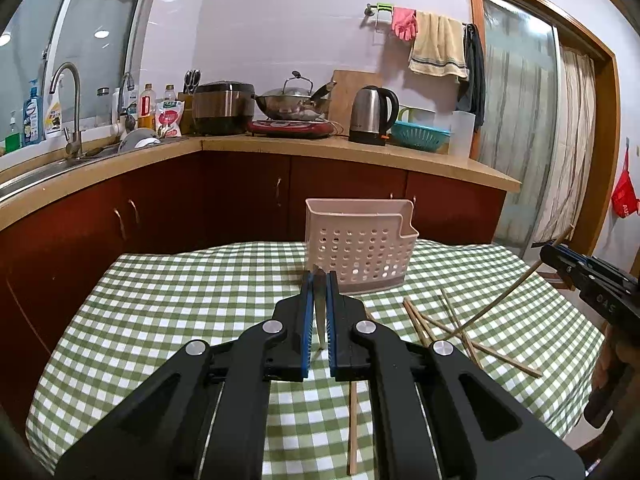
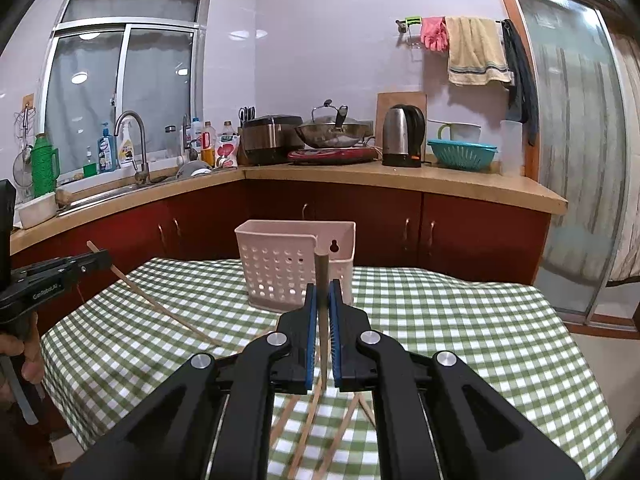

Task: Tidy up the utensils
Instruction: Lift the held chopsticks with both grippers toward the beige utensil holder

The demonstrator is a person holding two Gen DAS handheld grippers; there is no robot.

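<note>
A pink perforated utensil holder (image 1: 360, 248) (image 2: 280, 268) stands upright at the far side of the green checked table. My left gripper (image 1: 320, 280) is shut on a wooden chopstick (image 1: 320, 316), seen nearly end-on between the blue pads, just short of the holder. In the right wrist view that gripper (image 2: 105, 258) carries its chopstick (image 2: 160, 304) slanting down over the cloth. My right gripper (image 2: 322, 288) is shut on another chopstick (image 2: 321, 268) standing upright before the holder. The left wrist view has it (image 1: 547, 250) at far right, its stick (image 1: 504, 296) slanting down.
Several loose chopsticks (image 1: 440, 328) (image 2: 308, 420) lie on the tablecloth (image 1: 180, 300) right of centre, and one (image 1: 353, 428) lies under my left gripper. Behind the table runs a red-fronted kitchen counter (image 1: 360, 152) with a kettle (image 1: 372, 116), a wok and a sink. A hand (image 2: 28, 360) grips the left tool.
</note>
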